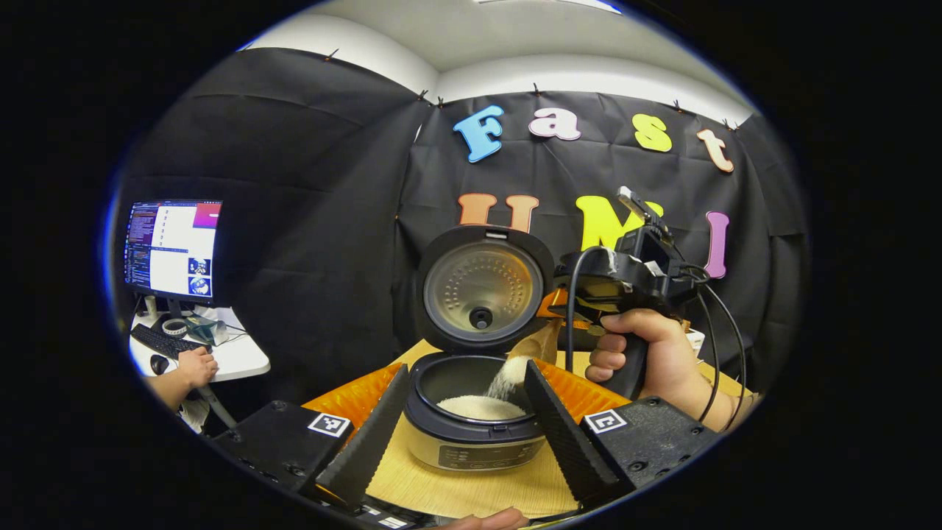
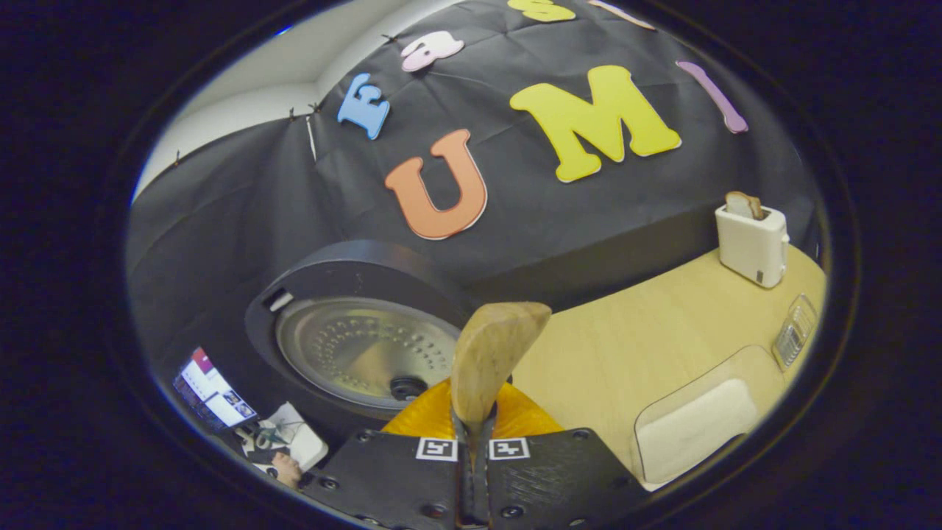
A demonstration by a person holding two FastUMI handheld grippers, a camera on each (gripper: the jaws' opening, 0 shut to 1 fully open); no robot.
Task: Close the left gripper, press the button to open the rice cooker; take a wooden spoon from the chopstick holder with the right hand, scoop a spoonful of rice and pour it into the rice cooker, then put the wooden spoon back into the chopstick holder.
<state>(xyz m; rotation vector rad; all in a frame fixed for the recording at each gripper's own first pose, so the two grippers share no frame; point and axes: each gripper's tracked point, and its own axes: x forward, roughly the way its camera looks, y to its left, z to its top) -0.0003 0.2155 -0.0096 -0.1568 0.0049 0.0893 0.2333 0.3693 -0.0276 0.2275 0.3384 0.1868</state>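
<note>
The rice cooker (image 1: pixel 471 442) stands open, its lid (image 1: pixel 482 291) raised, with white rice (image 1: pixel 475 406) in the pot. My left gripper (image 1: pixel 465 370) is open, one finger on each side of the cooker and touching nothing. A hand (image 1: pixel 655 353) holds my right gripper (image 1: pixel 570 324) to the right of the pot. It is shut on the wooden spoon (image 1: pixel 541 344), which tilts down as rice (image 1: pixel 508 379) streams off it into the pot. In the right gripper view the spoon (image 2: pixel 489 361) rises from my right gripper (image 2: pixel 473 442), and the lid (image 2: pixel 368 350) lies to its left.
An orange mat (image 1: pixel 353 394) lies under the cooker on the pale wooden table (image 2: pixel 647 331). A clear container of rice (image 2: pixel 699 423), a white toaster (image 2: pixel 751 235) with bread and a small clear box (image 2: pixel 791 335) stand to the right. At far left, a monitor (image 1: pixel 173 246) and a person's hand (image 1: pixel 195 364) on a desk.
</note>
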